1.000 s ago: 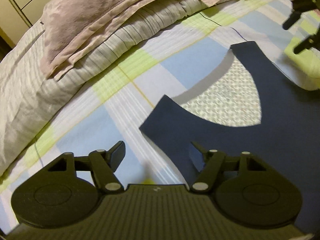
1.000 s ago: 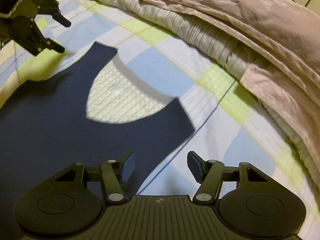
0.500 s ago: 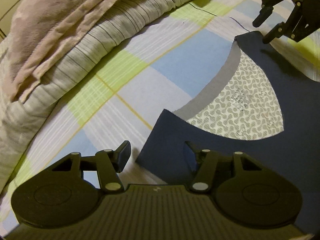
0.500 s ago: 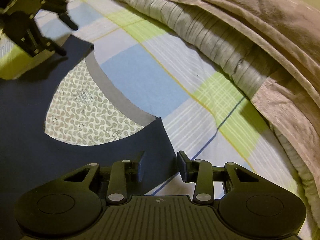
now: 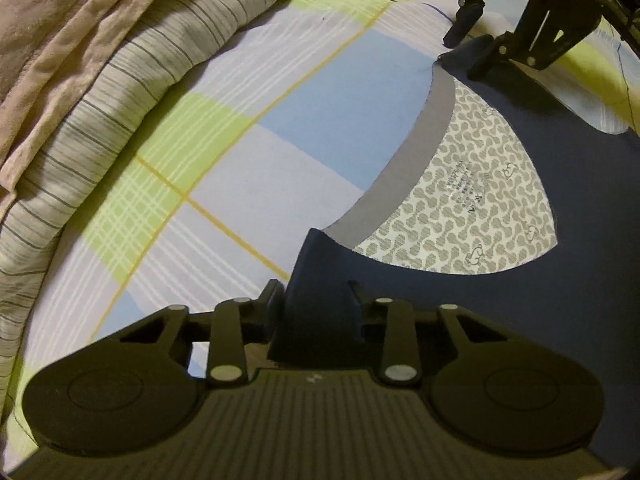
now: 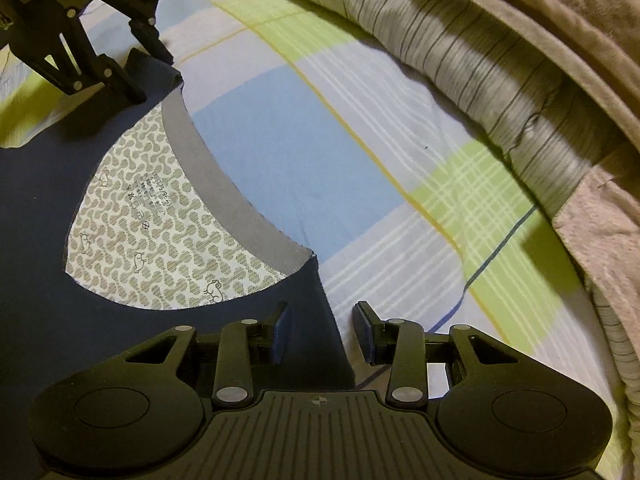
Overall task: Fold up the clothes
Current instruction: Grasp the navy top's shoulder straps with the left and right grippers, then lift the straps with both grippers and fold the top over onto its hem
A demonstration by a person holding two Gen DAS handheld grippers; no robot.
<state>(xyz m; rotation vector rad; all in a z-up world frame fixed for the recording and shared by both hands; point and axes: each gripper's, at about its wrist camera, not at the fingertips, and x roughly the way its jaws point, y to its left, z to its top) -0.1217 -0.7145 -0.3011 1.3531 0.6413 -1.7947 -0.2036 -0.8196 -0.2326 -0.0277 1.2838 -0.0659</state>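
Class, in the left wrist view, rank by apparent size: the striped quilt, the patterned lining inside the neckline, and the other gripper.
1. striped quilt
2. patterned lining
3. right gripper, farthest from the camera, so its true size is unsure.

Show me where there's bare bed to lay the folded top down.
Free: the plaid sheet between the navy top and the rolled striped quilt, with the pink blanket on it. Crowded: the top's straps, with the left gripper and right gripper on them.
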